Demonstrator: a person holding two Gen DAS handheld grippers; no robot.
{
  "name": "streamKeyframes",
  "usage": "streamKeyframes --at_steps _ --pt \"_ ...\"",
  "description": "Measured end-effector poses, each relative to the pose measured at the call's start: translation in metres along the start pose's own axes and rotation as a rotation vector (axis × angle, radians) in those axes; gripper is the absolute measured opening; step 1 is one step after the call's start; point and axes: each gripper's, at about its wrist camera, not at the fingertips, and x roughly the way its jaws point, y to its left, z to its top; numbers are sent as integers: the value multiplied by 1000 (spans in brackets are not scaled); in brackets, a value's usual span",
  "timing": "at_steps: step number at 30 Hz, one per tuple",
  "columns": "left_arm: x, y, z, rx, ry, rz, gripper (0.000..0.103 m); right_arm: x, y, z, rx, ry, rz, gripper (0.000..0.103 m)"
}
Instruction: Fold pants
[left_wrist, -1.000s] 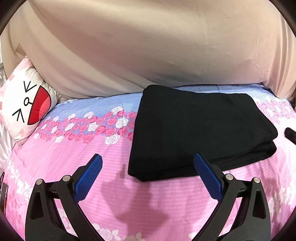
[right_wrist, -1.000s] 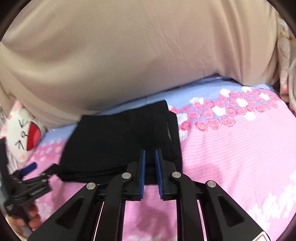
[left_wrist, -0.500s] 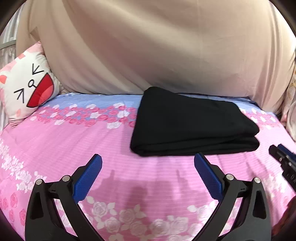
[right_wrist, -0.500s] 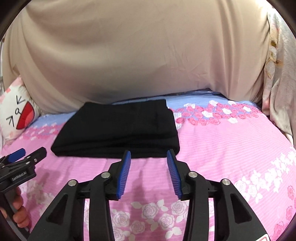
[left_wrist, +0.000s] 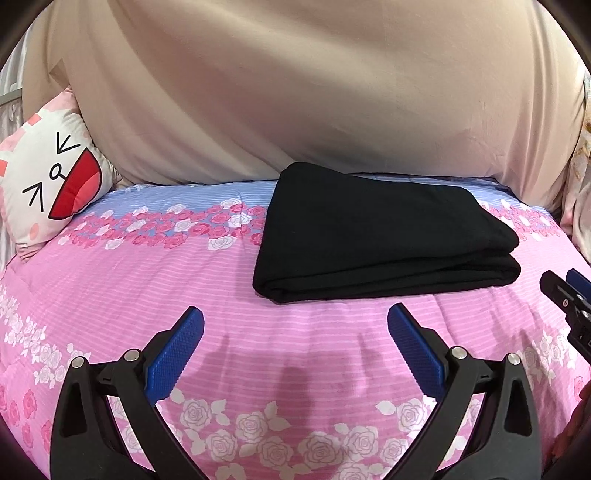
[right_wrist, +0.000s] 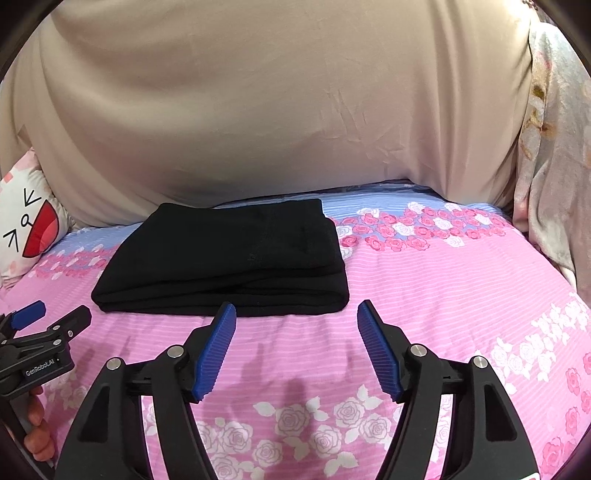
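Pants (left_wrist: 384, 236) lie folded into a flat black stack on the bed (left_wrist: 147, 288), toward its far edge, where the pink striped cover turns to a blue band strewn with printed roses. Several layers show along the near edge of the stack. Behind it hangs a beige sheet (left_wrist: 295, 92), and at the far left a white cushion (left_wrist: 48, 188) with a cartoon face leans against that sheet.

Your left gripper (left_wrist: 295, 343) hovers over the pink cover on the near side of the pants, its jaws spread wide with nothing between them; the blue pads are clear of the cloth. From its own camera the stack sits ahead and slightly to the right, with bare cover between the pads and the fold.

Your right gripper (right_wrist: 297, 343) is likewise short of the stack, pointing at its near right corner. Its jaws have just been opening and now stand fairly wide, empty, with only bedcover showing between the blue pads. The left pad's tip reaches close to the near edge of the pants in that view, but you cannot tell whether it touches.

Each gripper shows at the edge of the other's view. At the lower left of the right wrist view, your fingers (right_wrist: 37, 435) wrap the left gripper's handle.
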Motion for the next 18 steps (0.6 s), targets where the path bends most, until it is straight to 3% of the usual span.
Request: streamKeyframes --at_steps 18 --pt "1 0 -1 11 2 18 98 -6 5 2 -27 -32 -22 78"
